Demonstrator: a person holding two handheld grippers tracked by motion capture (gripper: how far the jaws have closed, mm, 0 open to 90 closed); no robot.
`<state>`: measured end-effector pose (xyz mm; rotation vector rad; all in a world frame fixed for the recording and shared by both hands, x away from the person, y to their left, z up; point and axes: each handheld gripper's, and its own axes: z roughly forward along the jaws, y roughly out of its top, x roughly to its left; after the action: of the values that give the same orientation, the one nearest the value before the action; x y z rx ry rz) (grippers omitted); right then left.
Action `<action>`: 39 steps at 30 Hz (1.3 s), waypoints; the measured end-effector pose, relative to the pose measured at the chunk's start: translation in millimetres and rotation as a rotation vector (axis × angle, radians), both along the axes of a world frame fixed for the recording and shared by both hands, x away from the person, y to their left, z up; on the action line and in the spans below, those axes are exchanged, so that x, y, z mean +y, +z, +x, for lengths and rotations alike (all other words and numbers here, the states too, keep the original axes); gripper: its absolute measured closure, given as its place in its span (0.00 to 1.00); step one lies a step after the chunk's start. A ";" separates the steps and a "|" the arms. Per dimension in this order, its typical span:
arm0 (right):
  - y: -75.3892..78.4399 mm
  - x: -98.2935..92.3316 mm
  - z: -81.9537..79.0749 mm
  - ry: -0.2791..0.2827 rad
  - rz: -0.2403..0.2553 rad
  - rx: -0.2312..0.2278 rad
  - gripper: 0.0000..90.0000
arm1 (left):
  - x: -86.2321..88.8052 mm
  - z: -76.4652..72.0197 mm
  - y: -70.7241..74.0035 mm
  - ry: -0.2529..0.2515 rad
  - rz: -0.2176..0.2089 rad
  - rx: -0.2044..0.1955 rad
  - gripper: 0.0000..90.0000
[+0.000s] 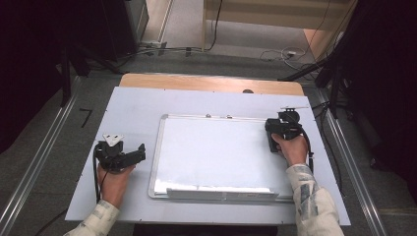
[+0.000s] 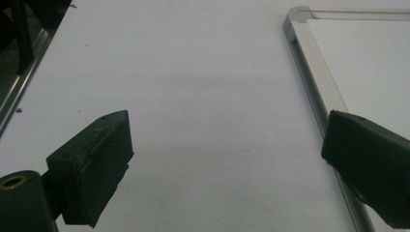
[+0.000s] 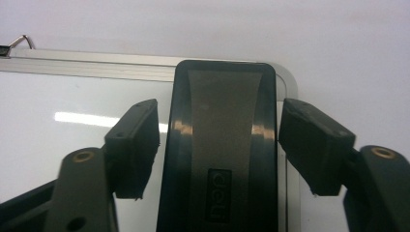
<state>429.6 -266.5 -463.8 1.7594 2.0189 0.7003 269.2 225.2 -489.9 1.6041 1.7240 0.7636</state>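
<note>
A white-surfaced whiteboard [image 1: 216, 152] with a silver frame lies flat in the middle of the pale table [image 1: 133, 105]. On its far right corner rests a black eraser [image 3: 225, 145] with a grey top. My right gripper [image 3: 220, 145] straddles it, one jaw on each long side with a thin gap, so it is open. In the high view the right gripper [image 1: 278, 129] sits over that corner. My left gripper [image 1: 120, 147] hovers left of the board, wide open and holding nothing. In the left gripper view [image 2: 227, 159] the board's frame [image 2: 314, 63] runs past the right-hand jaw.
A silver pen ledge [image 1: 221, 194] runs along the board's near edge. A small metal hanger [image 3: 17, 43] sticks out of the far frame. A wooden strip [image 1: 211, 82] borders the table's back. Cables and dark stands crowd the floor beyond.
</note>
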 end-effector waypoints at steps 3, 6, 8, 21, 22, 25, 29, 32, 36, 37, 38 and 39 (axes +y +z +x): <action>0.1 -0.6 -2.3 0.000 -0.009 -0.024 0.30 | 0.5 -0.2 0.4 0.000 -0.001 0.000 0.05; 3.0 -1.6 -6.6 -0.004 -0.011 -0.064 0.29 | 1.0 -0.2 0.4 0.002 -0.001 -0.001 0.05; 6.2 -2.8 -10.2 -0.004 0.000 -0.091 0.29 | 0.9 -0.2 0.3 0.002 -0.001 0.000 0.05; 16.3 -7.7 -32.6 0.060 0.052 -0.168 0.28 | 1.8 -0.7 0.6 0.004 -0.002 0.001 0.05; 17.3 -7.9 -34.5 0.063 0.054 -0.176 0.28 | 1.6 -0.7 0.5 0.004 -0.003 0.001 0.05; 19.8 -9.4 -40.5 0.063 0.059 -0.191 0.28 | 1.8 -0.9 0.5 0.003 -0.003 0.003 0.05; 21.1 -13.0 -48.8 0.068 0.063 -0.207 0.28 | 1.9 -1.1 0.7 0.005 -0.005 -0.002 0.05; 22.5 -14.1 -56.2 0.081 0.065 -0.216 0.28 | 1.7 -1.1 0.7 0.004 -0.006 -0.004 0.05; 23.6 -12.8 -66.6 0.106 0.070 -0.235 0.28 | 1.4 -1.3 0.9 0.003 -0.005 -0.005 0.05; 23.7 -12.5 -68.3 0.110 0.067 -0.236 0.28 | 1.2 -1.4 1.0 0.003 -0.005 -0.005 0.05; 23.6 -12.5 -69.7 0.111 0.066 -0.237 0.28 | 1.0 -1.4 0.9 0.004 -0.005 -0.007 0.05; 23.4 -13.1 -70.9 0.113 0.065 -0.237 0.28 | 1.1 -1.5 1.0 0.004 -0.005 -0.007 0.05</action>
<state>358.7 -279.6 -440.3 1.5233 1.9638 0.9711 267.7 226.2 -488.9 1.5932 1.7231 0.7659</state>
